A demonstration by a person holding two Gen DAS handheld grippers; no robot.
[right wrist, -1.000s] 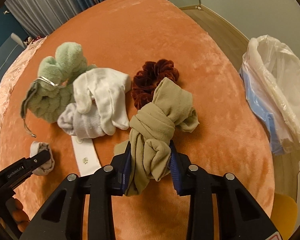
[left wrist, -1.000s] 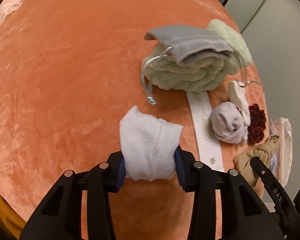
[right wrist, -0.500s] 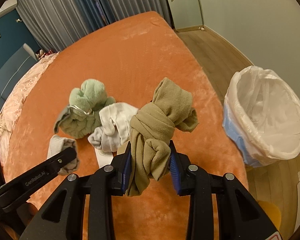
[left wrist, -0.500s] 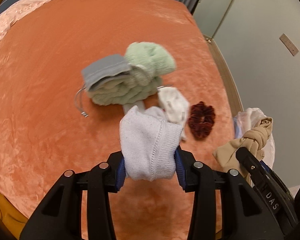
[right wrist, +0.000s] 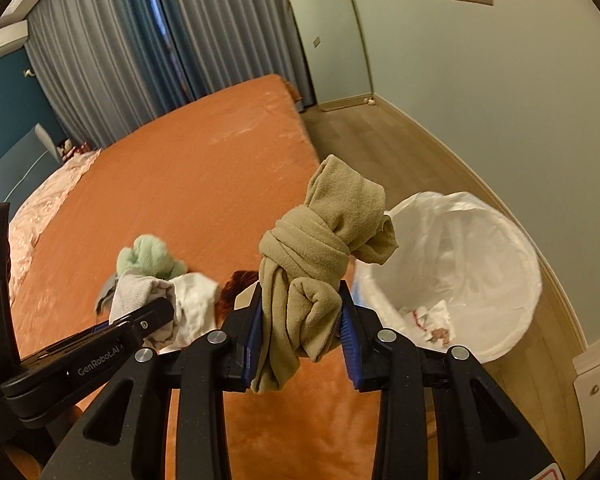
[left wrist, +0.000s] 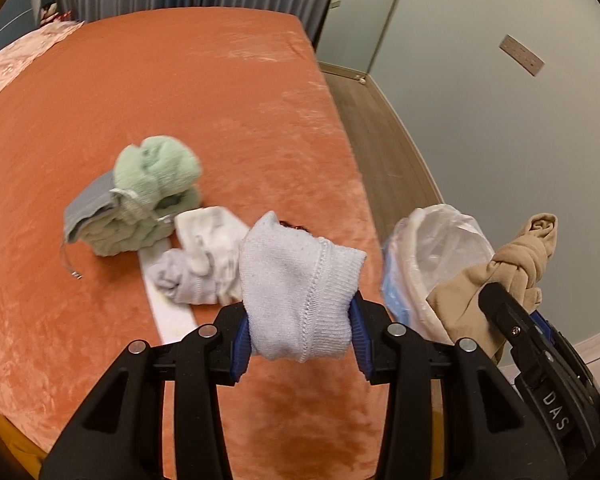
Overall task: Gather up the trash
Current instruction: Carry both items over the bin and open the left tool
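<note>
My left gripper [left wrist: 298,334] is shut on a white sock [left wrist: 300,280], held above the orange bed [left wrist: 180,100]. My right gripper [right wrist: 300,326] is shut on a knotted tan cloth [right wrist: 320,248], held up near the bed's edge, left of a bin lined with a white bag [right wrist: 472,264]. The bin [left wrist: 432,248] and the tan cloth [left wrist: 496,276] also show at the right of the left wrist view. The left gripper and its sock [right wrist: 140,296] show at the left of the right wrist view.
On the bed lie a green towel bundle [left wrist: 152,188] with a grey pouch [left wrist: 88,208], white socks [left wrist: 204,248], a white strip [left wrist: 168,304] and a dark red scrunchie [right wrist: 236,280]. Some crumpled paper [right wrist: 428,320] lies in the bin. Wooden floor [right wrist: 380,140] and a wall are on the right.
Both grippers have lifted up and back from the bed with their cloths still held. The bin has come into fuller view on the right, closer to the tan cloth.
</note>
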